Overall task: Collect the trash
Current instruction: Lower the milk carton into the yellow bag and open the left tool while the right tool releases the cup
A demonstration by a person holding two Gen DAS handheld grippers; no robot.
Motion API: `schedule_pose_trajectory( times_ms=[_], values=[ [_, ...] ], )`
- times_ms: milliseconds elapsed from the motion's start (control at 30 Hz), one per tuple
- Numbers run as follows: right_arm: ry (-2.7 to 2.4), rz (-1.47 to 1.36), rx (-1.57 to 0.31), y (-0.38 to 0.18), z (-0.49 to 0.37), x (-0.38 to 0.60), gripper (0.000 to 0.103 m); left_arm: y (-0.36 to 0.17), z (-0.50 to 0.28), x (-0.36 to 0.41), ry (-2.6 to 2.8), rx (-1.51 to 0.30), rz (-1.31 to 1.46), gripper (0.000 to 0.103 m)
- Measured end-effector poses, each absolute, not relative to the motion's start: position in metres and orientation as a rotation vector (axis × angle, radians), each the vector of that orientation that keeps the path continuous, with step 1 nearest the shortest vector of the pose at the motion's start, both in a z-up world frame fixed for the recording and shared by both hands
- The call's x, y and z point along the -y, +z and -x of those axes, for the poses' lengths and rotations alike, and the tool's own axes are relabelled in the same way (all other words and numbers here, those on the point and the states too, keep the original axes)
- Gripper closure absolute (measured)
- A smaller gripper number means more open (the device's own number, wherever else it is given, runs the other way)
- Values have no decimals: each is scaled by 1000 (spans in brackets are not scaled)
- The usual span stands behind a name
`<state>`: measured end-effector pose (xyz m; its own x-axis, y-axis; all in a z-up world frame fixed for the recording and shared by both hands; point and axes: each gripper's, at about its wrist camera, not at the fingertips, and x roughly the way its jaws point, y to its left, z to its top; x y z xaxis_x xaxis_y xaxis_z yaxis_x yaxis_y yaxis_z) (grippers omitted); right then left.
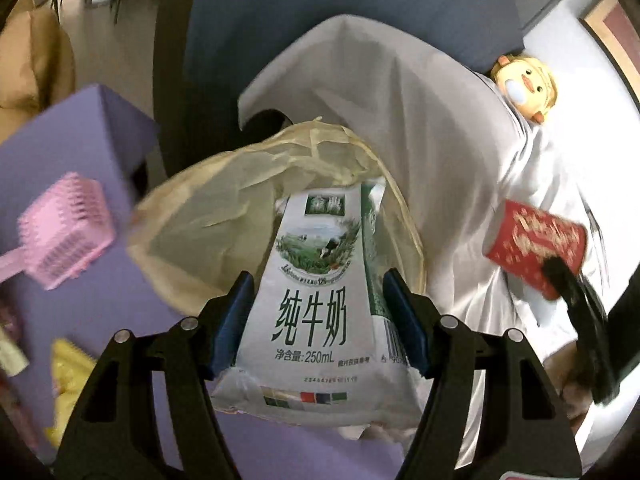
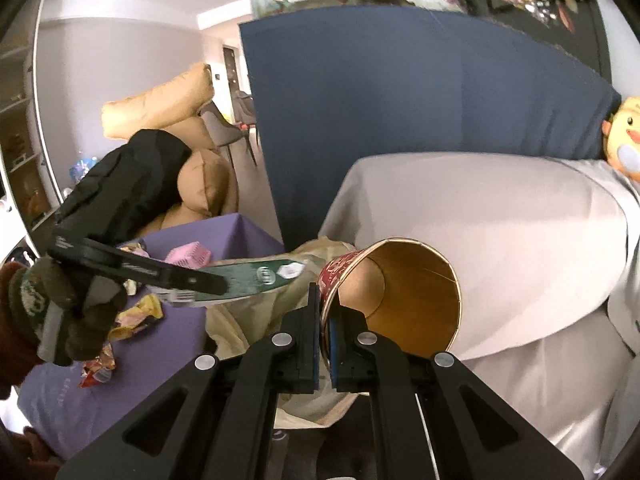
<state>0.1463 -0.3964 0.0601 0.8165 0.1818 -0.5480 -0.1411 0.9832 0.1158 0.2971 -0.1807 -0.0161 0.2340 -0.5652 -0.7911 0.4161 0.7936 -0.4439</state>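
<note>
Left gripper [image 1: 316, 316] jaws grasp white-green milk carton [image 1: 316, 280], right gripper [image 2: 325, 344] jaws pinch red paper cup's [image 2: 400, 296] rim over beige bag [image 1: 208, 224]; thin-rim pinch could slip, missing bag.

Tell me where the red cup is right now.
The red cup lies tilted in the right tongs, pinched by its rim, over the white sheet just right of the trash bag.
</note>
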Motion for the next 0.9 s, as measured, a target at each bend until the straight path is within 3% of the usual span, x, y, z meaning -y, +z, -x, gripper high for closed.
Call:
schedule_pose_trajectory(
  times_ms=[133, 467, 900],
  values=[
    [169, -89, -597, 56, -150, 399, 97, -31, -306, 185, -695, -1157, 244, 31],
    [294, -100, -629, 36, -185, 357, 97, 6, -257, 121, -585, -943, 220, 30],
    [329, -194, -920, -83, -262, 302, 97, 17, -164, -1, -320, -713, 127, 30]
  ],
)
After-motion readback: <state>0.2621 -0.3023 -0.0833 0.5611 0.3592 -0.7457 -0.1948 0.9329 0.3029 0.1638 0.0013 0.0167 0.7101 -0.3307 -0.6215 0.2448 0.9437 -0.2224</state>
